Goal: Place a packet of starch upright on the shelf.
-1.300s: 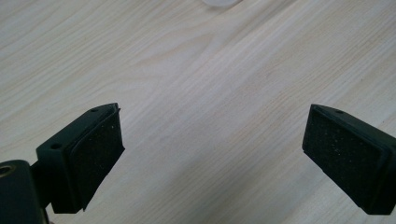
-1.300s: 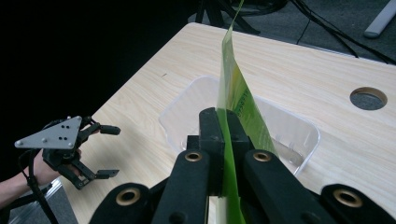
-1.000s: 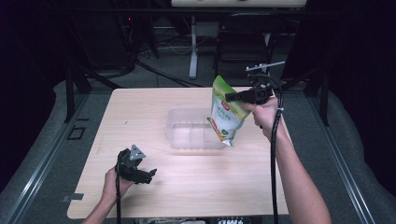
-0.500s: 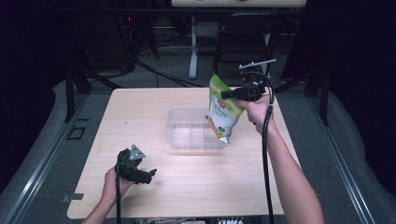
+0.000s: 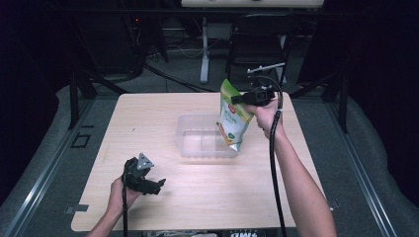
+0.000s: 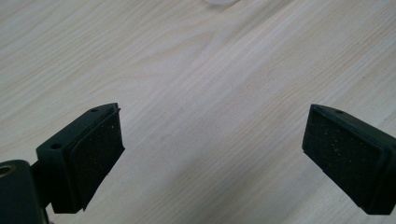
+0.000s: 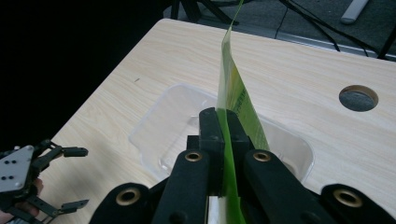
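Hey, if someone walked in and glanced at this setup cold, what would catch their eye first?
Most likely the bright green pouch, hanging above the right end of a clear plastic tray at the middle of the pale wooden table, pinched near its upper edge by the right gripper. Next, the left gripper near the table's front left edge, its fingers wide apart over bare wood.

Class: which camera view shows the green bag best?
The high view: the green bag hangs face-on from the right claw above the clear tray. The right gripper view shows it edge-on, pinched. The left gripper view shows bare table.
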`<action>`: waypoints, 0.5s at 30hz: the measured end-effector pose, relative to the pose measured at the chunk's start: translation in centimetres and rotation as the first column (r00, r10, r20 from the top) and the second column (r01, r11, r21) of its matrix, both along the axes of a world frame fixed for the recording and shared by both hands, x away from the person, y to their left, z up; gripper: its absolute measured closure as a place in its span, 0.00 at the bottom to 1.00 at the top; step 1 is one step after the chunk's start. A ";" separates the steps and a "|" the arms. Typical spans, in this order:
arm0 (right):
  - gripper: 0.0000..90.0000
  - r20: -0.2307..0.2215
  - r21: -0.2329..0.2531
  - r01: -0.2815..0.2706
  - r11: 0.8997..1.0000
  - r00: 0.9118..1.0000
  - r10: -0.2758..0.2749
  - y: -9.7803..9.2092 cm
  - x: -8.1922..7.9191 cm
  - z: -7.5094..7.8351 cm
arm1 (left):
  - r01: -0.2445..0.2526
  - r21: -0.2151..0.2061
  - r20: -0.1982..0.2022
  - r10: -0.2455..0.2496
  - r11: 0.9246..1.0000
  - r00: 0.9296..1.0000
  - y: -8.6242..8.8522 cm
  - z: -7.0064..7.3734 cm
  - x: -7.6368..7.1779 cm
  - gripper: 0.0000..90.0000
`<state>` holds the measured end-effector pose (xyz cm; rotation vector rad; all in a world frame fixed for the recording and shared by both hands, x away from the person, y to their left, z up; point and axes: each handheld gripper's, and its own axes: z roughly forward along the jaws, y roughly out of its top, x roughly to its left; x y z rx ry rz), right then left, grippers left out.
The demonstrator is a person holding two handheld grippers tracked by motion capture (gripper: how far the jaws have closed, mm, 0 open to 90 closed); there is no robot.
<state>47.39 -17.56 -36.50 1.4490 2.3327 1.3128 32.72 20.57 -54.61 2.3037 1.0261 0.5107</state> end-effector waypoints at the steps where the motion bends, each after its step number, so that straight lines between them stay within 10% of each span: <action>1: 1.00 0.001 -0.002 0.000 1.000 1.000 0.000 0.1 0.1 -0.1 | 0.000 -0.001 0.000 0.000 1.000 1.000 0.0 0.0 0.0 0.05; 15: 1.00 0.002 -0.044 0.014 0.999 1.000 -0.014 0.6 0.9 -0.9 | 0.001 -0.003 -0.003 -0.001 1.000 1.000 0.0 0.0 0.0 0.05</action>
